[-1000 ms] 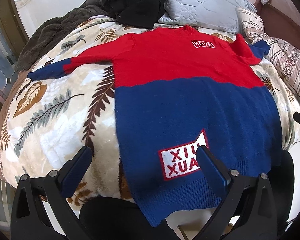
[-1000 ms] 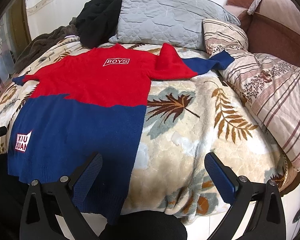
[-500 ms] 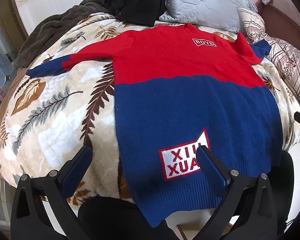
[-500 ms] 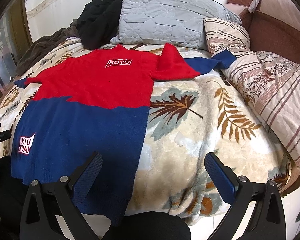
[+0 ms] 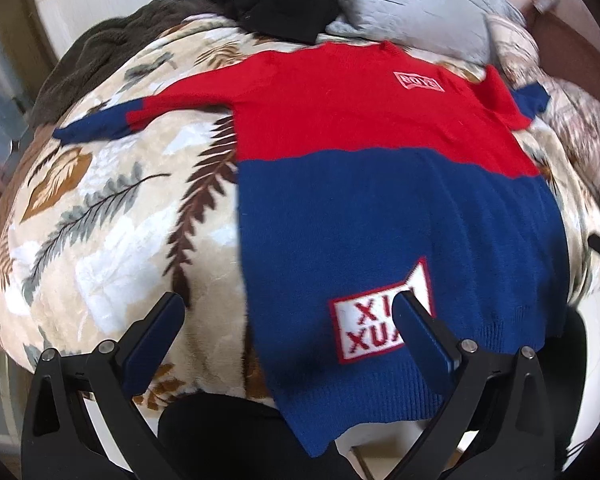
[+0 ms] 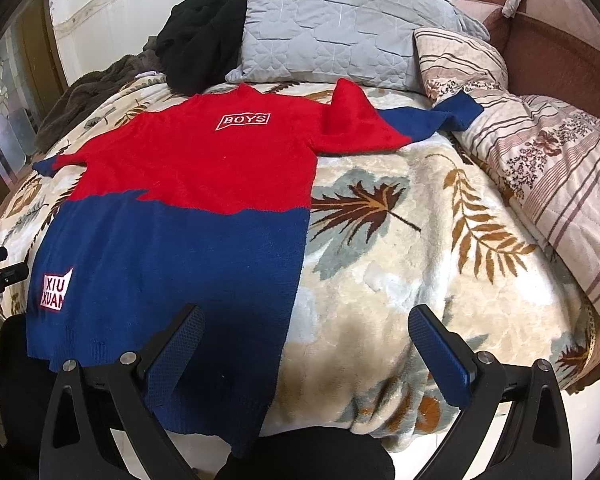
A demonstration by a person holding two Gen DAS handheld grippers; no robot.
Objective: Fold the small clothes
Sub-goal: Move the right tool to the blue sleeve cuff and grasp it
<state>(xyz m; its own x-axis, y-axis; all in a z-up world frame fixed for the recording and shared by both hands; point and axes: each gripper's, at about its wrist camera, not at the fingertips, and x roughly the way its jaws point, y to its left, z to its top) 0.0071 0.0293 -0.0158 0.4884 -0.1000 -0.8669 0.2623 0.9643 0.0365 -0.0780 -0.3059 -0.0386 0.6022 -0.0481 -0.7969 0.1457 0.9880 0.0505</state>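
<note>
A small red and blue sweater [image 5: 380, 184] [image 6: 188, 208] lies flat, front up, on a leaf-print blanket, hem hanging over the near bed edge. Both sleeves are spread out; the left sleeve [image 5: 112, 120] reaches left, the right sleeve [image 6: 400, 124] reaches toward a striped pillow. My left gripper [image 5: 288, 308] is open above the hem's left corner, its right finger over the white XIU XUAN patch [image 5: 364, 332]. My right gripper [image 6: 306, 320] hangs open over the hem's right edge, holding nothing.
The leaf-print blanket [image 6: 400, 248] covers the bed. A grey pillow [image 6: 332, 28], a black garment [image 6: 204, 36] and a brown throw [image 5: 108, 48] lie at the head. A striped quilt [image 6: 560, 168] and brown headboard [image 6: 548, 40] are at the right.
The left wrist view has shifted slightly and blurred, so that gripper is moving a little. The right gripper has edged forward toward the sweater. Both stay open; the sweater has not moved.
</note>
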